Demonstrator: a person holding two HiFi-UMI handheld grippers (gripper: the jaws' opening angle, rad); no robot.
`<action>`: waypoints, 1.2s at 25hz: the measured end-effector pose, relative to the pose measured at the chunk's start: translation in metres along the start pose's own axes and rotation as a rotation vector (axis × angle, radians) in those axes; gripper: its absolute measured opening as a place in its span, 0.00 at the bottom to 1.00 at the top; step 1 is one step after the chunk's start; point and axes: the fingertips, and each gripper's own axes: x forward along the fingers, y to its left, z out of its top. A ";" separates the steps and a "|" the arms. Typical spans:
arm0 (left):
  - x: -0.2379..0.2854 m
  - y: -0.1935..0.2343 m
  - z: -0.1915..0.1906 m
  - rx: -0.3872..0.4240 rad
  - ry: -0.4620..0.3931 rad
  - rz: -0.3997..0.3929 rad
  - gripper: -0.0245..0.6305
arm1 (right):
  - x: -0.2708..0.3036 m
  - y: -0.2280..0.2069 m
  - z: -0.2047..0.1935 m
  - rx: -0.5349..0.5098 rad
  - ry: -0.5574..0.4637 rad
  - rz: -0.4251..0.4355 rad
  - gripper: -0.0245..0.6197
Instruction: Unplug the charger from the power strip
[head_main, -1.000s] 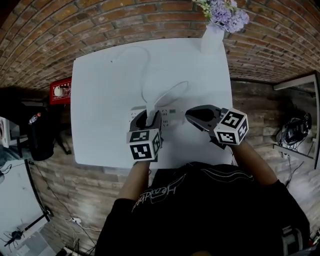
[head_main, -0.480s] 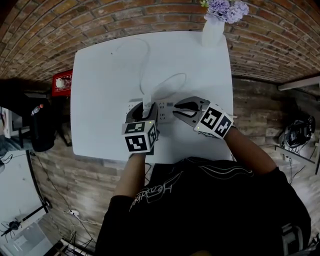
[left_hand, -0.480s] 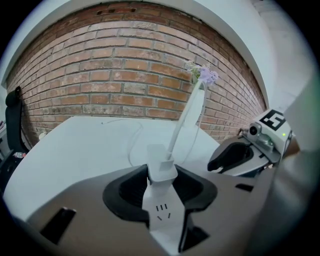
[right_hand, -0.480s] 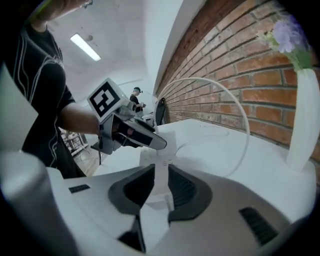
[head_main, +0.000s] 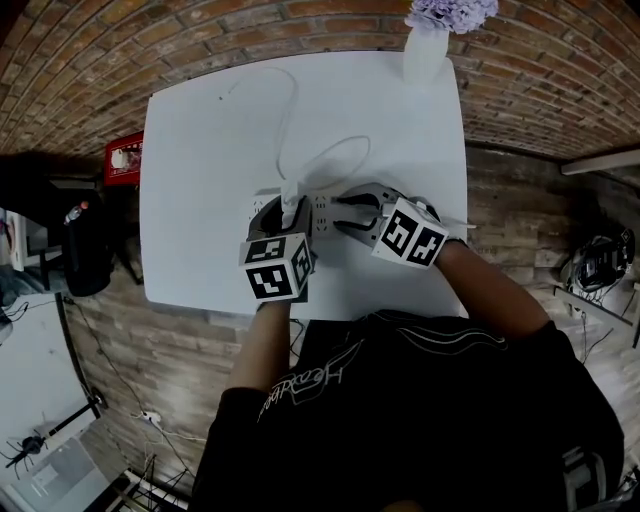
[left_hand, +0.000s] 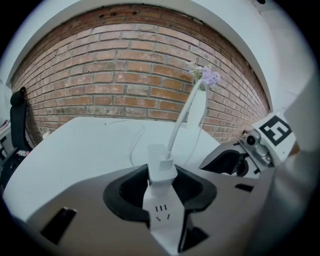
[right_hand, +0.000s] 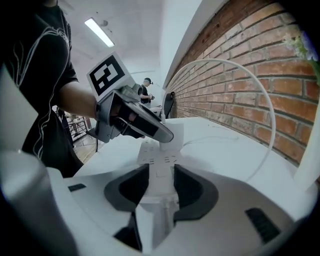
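Two grips are set at once. Your left gripper (head_main: 284, 216) has its jaws closed on the white charger (left_hand: 161, 169), one jaw against each side of its body. The charger stands upright, not yet pulled from its socket in the strip (right_hand: 159, 156). Your right gripper (right_hand: 161, 176) has its jaws closed across the strip's right end, holding it flat on the table. That split looks deliberate: one tool takes the plug, and the other likely keeps the strip from lifting with it when you pull. From the charger's top a white cable (left_hand: 181, 122) arches up and away, then loops over the white table (head_main: 200, 150) toward the far side. It seems slack enough not to resist. A white vase (head_main: 425, 52) of purple flowers stands at the far right corner, well apart. A second ago your right gripper hung off to the right, clear of the strip, with its jaws apart. Half a second ago it was just short of the strip's end, and now it is on it. Your left gripper has stayed on the charger throughout.
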 end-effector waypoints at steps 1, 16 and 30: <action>0.000 0.000 0.000 -0.001 -0.004 0.007 0.26 | 0.000 0.000 -0.001 -0.004 -0.004 -0.001 0.25; -0.002 0.001 -0.001 -0.040 -0.037 0.048 0.25 | -0.002 0.002 -0.002 -0.018 -0.100 -0.026 0.25; -0.004 0.001 -0.002 -0.021 -0.024 0.075 0.25 | -0.002 0.003 -0.002 -0.030 -0.104 -0.032 0.25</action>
